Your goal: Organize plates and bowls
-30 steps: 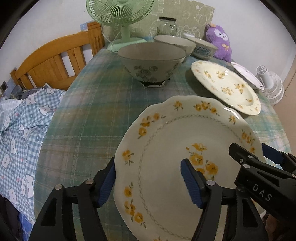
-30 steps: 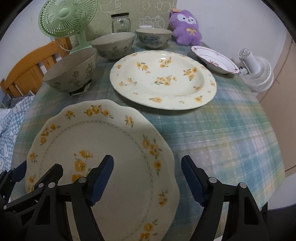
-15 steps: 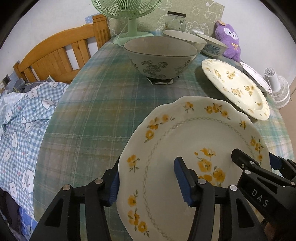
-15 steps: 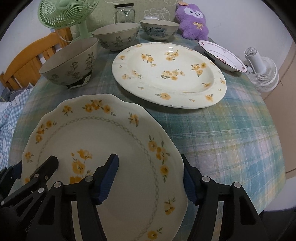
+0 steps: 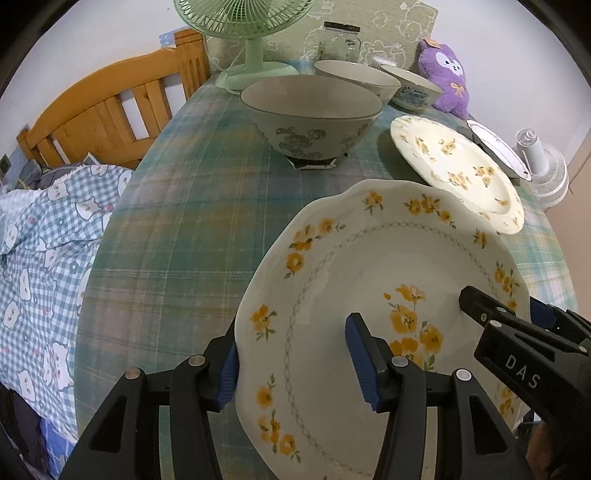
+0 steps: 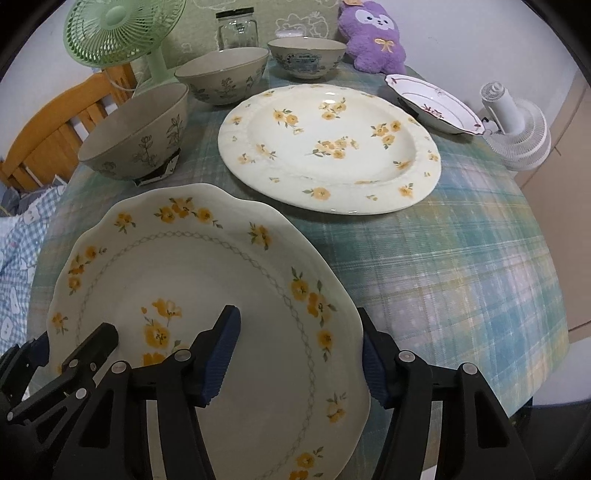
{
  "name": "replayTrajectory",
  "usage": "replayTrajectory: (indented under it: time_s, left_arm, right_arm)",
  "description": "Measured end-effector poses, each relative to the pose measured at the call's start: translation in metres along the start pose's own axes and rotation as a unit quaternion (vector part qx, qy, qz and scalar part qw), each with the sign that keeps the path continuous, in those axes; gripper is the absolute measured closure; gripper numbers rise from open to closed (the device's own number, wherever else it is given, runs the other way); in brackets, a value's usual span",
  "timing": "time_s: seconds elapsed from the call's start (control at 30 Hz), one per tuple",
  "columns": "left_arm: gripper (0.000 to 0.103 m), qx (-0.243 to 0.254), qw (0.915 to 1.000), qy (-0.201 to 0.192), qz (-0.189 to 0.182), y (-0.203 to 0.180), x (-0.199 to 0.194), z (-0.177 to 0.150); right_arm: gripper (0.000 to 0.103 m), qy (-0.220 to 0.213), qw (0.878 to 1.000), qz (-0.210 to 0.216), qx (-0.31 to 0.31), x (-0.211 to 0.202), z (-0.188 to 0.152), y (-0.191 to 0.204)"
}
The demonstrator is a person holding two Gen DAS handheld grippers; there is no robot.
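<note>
A scalloped white plate with yellow flowers (image 5: 369,280) (image 6: 207,280) is held above the near end of the table. My left gripper (image 5: 295,362) straddles its left rim, one finger under, one on top. My right gripper (image 6: 299,354) straddles its right rim the same way. Both look closed on the rim. A larger cream flowered plate (image 6: 328,147) (image 5: 458,166) lies flat beyond. Three bowls stand behind: a grey floral bowl (image 5: 310,110) (image 6: 136,136), a second grey bowl (image 6: 225,74), and a blue-patterned bowl (image 6: 306,55). A small pink-rimmed plate (image 6: 436,103) lies at the far right.
The round table has a green plaid cloth (image 6: 443,258). A green fan (image 5: 251,29), a glass jar (image 6: 238,27) and a purple plush toy (image 6: 373,33) stand at the back. A white fan (image 6: 517,129) is at the right, a wooden headboard (image 5: 110,110) and bedding at the left.
Both grippers have narrowed onto the plate's rims. The flowered plate has lifted off the cloth and tilted slightly, and both views have come closer to the bowls.
</note>
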State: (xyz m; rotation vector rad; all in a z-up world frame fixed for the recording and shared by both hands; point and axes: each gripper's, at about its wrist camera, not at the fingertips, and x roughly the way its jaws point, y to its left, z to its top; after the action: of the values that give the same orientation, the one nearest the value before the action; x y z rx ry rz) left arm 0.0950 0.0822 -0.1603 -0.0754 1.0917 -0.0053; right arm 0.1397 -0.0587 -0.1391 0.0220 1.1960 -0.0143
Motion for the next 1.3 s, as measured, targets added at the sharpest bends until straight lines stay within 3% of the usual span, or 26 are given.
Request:
replayTrajectory:
  time_s: [0.6, 1.3]
  left_arm:
    - [0.05, 0.033, 0.9986, -0.034, -0.023, -0.02, -0.034, 0.009]
    - [0.05, 0.006, 0.9987, -0.051, -0.003, -0.099, -0.047, 0.013]
  right_arm:
    - [0.038, -0.03, 0.999, -0.023, 0.032, -0.041, 0.002, -0.02]
    - [0.038, -0.045, 0.999, -0.004, 0.0, -0.053, 0.019, -0.103]
